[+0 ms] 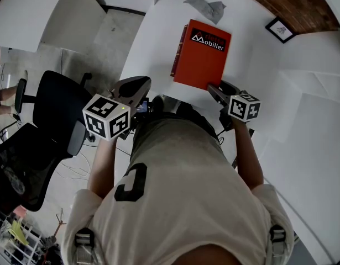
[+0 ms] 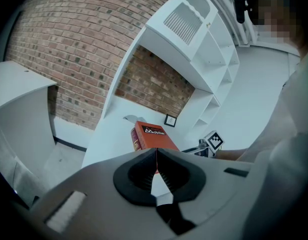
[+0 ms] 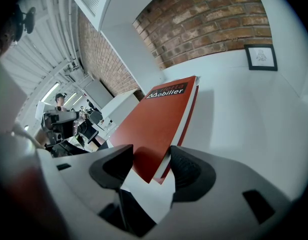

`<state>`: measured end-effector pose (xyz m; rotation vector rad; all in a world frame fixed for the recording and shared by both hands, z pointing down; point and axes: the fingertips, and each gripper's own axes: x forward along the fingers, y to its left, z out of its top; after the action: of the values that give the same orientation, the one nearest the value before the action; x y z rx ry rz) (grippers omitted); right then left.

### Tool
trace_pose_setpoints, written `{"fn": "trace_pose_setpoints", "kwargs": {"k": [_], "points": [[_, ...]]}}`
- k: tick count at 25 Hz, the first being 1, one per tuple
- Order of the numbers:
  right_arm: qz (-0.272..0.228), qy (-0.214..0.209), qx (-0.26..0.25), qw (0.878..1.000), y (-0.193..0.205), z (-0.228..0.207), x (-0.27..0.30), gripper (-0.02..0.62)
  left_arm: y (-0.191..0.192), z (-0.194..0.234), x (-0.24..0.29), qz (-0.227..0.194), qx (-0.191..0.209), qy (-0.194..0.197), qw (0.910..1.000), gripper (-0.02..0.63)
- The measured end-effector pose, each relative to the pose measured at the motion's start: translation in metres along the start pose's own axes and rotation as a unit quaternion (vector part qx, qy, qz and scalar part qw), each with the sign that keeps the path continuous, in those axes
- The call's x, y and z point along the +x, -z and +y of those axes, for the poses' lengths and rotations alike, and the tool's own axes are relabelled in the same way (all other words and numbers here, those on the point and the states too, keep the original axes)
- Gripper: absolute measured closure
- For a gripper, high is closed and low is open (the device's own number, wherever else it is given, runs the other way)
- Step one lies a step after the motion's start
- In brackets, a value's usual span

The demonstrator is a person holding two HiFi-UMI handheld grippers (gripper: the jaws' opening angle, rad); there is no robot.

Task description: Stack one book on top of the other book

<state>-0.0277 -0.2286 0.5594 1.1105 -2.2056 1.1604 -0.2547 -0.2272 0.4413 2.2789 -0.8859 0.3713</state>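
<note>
Lower book (image 1: 177, 53) mostly hidden under red book (image 1: 200, 57) on white table (image 1: 150, 48), only its dark spine shows. Black cover label (image 1: 208, 40) reads "Mobilier", the line above is illegible. Right gripper (image 3: 148, 166) jaws wide around the red book's near corner; left gripper (image 2: 156, 154) closed, empty, apart from the books.

Our white table (image 1: 156, 43) with two stacked books, a cloth and a frame

We see a dark red book (image 1: 178, 51) lying flat on the tabletop, with the orange-red book (image 1: 202, 54) resting squarely on top of it. Just beyond the orange-red book's far edge lies a crumpled grey cloth (image 1: 205, 7). Further off, past its far right corner in the head view, sits a small framed picture (image 1: 280, 29).
</note>
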Motion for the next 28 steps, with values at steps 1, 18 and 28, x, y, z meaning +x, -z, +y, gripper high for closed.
{"fn": "trace_pose_setpoints", "kwargs": {"k": [1,18,28], "points": [[0.0,0.0,0.0,1.0,0.0,0.0,0.0001,0.371,0.0,0.0,0.0,0.0,0.0,0.0,1.0,0.601],[0.0,-0.004,0.0,1.0,-0.0022,0.0031,0.0016,0.371,-0.0002,-0.0002,0.0006,0.001,-0.002,-0.001,1.0,0.601],[-0.006,-0.001,0.01,1.0,0.0004,0.0028,0.0016,0.373,-0.0011,0.0006,0.0039,0.002,-0.002,0.0,1.0,0.601]]}}
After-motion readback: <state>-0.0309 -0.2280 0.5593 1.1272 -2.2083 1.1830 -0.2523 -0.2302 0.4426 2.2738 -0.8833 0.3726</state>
